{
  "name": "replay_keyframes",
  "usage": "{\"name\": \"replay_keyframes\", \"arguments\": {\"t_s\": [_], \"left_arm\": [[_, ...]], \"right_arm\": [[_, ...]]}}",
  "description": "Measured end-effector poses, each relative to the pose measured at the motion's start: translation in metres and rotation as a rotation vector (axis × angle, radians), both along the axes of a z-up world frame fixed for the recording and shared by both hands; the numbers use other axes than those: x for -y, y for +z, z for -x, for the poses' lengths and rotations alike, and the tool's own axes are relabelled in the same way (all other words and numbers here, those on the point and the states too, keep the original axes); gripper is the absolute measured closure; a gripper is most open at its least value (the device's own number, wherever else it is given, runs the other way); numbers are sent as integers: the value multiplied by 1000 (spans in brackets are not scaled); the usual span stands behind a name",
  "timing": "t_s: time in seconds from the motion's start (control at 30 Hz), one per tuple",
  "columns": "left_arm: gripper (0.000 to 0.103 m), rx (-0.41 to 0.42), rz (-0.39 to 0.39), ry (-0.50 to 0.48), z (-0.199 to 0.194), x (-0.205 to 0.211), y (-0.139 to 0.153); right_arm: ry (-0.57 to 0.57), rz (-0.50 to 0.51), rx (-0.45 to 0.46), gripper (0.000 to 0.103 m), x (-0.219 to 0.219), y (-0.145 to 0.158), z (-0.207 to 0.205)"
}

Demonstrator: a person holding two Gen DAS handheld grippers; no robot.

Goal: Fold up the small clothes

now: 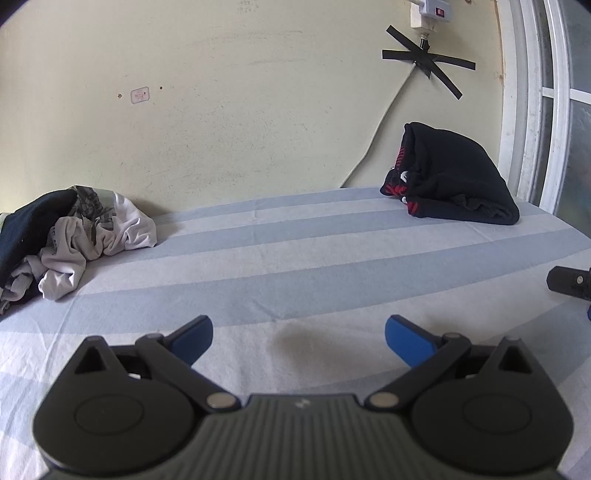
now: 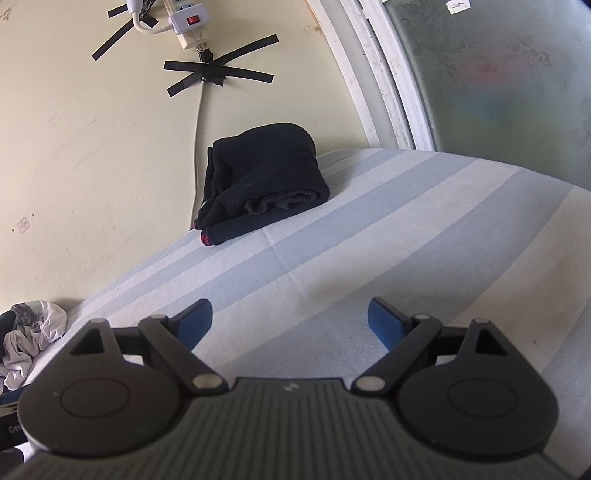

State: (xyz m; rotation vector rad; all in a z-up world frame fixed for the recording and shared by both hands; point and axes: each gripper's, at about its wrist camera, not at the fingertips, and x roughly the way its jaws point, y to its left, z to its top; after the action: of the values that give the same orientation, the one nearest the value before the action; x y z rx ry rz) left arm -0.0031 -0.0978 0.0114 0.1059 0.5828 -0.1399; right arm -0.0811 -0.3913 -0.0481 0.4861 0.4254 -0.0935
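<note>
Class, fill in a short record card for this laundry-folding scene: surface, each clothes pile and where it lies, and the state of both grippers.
surface: striped bedsheet, blue and white
unfolded pile: white and dark clothes, crumpled, far left by the wall
folded pile: black clothes with red trim, far right, leaning on the wall
left gripper: open, holding nothing
right gripper: open, holding nothing
wall: power strip, black tape
</note>
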Motion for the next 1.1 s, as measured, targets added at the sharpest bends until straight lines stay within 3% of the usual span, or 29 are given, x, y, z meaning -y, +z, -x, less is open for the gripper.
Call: {"name": "replay_keyframes", "arguments": {"t_s": [1.1], "left_arm": [[0, 75, 9, -14, 11, -4, 5]], "right_arm": [[-2, -9, 3, 9, -1, -1, 0]]}}
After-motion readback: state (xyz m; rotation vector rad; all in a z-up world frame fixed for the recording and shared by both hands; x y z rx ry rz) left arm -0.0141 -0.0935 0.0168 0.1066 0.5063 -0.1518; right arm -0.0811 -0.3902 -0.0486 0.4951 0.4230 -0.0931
